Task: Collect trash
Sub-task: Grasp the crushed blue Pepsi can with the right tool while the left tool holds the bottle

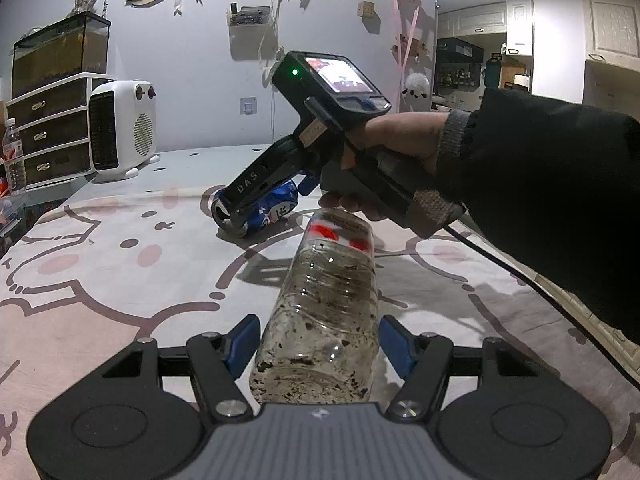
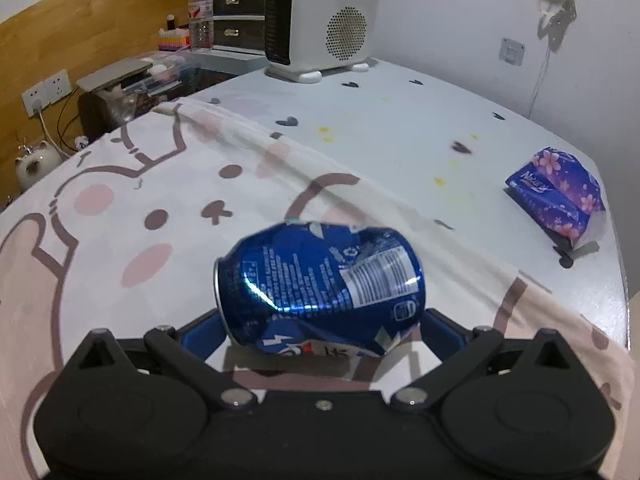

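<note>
While both hands were busy, each gripper had its own piece of trash on the cartoon-print cloth (image 2: 120, 184) covering the table. Left gripper (image 1: 318, 344) – blue pads (image 1: 244, 340) pressed against either side of a clear plastic bottle (image 1: 324, 312), dirt-flecked inside, lying with its base toward the camera and its red-labelled end pointing away; jaws closed to the bottle's width, so it read as gripped. Right gripper (image 2: 320, 328) – jaws set around a dented blue can (image 2: 320, 284) lying on its side; pads mostly hidden behind the can, contact likely but firmness of hold could not be told. In the left view the can (image 1: 256, 210) lay just beyond the bottle, the right hand (image 1: 396, 140) reaching in from the right. Judged: paired grasps, so both items could go in one trip. Tissue pack (image 2: 560, 196) sat well apart near the table edge; white heater (image 2: 320, 20) at the far end
</note>
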Demonstrator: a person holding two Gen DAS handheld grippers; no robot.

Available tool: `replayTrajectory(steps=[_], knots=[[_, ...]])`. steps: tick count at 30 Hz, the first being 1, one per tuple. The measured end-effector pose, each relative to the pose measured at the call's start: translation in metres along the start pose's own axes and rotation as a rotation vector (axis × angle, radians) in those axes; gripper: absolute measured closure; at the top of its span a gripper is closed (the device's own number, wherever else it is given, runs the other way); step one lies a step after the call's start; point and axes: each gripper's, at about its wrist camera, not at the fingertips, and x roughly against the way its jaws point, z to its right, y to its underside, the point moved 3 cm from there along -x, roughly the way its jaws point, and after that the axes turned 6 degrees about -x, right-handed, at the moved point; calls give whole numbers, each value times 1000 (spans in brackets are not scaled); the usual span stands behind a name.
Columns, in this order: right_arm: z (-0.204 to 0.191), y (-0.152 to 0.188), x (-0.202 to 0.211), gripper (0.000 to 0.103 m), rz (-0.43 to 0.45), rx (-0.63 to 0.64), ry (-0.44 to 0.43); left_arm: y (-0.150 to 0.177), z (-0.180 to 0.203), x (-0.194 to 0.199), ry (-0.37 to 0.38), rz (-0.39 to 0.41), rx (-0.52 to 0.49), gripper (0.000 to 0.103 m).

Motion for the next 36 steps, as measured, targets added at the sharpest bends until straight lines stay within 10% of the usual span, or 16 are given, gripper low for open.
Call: replayTrajectory(steps=[6, 8, 15, 19, 36], knots=[[2, -3, -4, 12, 35, -5, -11, 0, -1, 0, 2, 2, 6, 38], [6, -3, -5, 83, 16, -44, -35, 1, -3, 1, 4, 1, 17, 39], [25, 3, 10, 77, 10, -164, -73, -1, -10, 3, -23, -3, 44, 40], [33, -9, 28, 14, 54, -295, -91, -2, -15, 6, -44, -5, 61, 40], [17, -53, -40, 6, -11, -569, 146, -2, -22, 12, -101, -9, 84, 42]])
